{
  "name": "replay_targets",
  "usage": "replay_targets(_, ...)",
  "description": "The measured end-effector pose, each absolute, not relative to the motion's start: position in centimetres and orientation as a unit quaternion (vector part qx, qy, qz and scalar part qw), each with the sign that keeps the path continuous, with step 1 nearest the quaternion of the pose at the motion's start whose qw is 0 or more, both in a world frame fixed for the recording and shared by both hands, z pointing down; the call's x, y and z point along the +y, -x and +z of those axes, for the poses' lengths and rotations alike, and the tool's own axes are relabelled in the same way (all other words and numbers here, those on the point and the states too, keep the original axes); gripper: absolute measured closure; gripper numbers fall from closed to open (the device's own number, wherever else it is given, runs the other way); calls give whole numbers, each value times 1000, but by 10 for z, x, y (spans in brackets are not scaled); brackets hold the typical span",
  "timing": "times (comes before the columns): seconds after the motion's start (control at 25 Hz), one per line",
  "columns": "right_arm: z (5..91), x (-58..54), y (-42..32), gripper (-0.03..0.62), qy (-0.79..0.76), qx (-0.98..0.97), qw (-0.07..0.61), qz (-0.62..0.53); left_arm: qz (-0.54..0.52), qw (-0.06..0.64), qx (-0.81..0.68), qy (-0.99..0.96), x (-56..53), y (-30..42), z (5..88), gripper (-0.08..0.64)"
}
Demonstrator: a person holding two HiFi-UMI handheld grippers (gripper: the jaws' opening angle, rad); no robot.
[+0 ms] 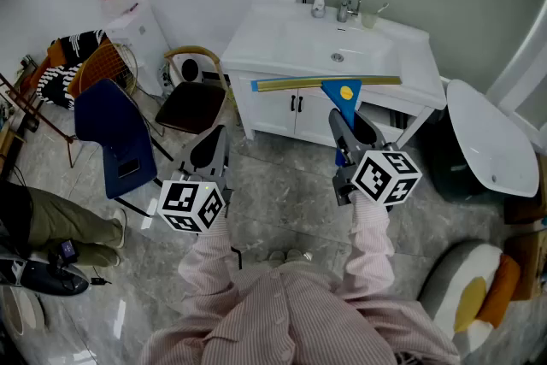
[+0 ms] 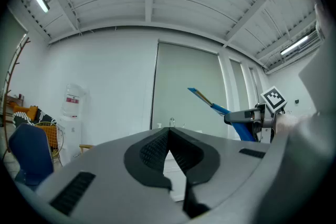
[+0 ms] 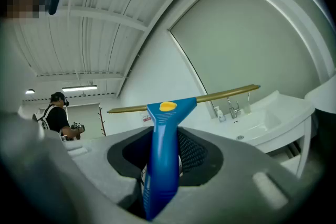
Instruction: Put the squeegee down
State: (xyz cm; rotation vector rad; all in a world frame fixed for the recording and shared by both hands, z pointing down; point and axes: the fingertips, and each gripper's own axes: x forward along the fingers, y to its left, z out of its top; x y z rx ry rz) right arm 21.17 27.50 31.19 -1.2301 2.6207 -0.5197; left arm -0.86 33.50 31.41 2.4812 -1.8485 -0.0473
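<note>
Blue plastic handle sits clamped in the right hand-held gripper (image 3: pixel 164 157). Both jaws press on the grip of the blue squeegee with the long brass-coloured blade bar (image 3: pixel 160 128). The handle runs out along the jaws and the blade lies crosswise at the far end.

Head view agrees: right hand-held gripper (image 1: pixel 352 124) is level and the squeegee (image 1: pixel 342 91) is in the air. Its blade lines up with the front edge of the white vanity worktop (image 1: pixel 256 55). It looks clear of the worktop, but I can't confirm contact either way.

Left hand-held gripper (image 2: pixel 169 150) has its jaws together with nothing between them. In the head view it (image 1: pixel 209 150) is off to the left, well apart from the squeegee.

Status: put-down not done. The squeegee is gripped and carried, not resting on anything.

Remaining, my read:
- Move it over a surface. The worktop beside the white inset sink basin (image 1: pixel 338 43) is the nearest candidate.
- Lower it until it rests.
- Open the jaws and back off.

Risk: the long blade could clip the chrome faucet (image 1: pixel 346 4).
</note>
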Motion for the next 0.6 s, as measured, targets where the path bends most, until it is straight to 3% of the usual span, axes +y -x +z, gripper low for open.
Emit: replay_targets(0.6, 326, 267, -223, 460, 405, 889, 93, -191, -18, 42, -611, -790, 341, -5, 326, 558)
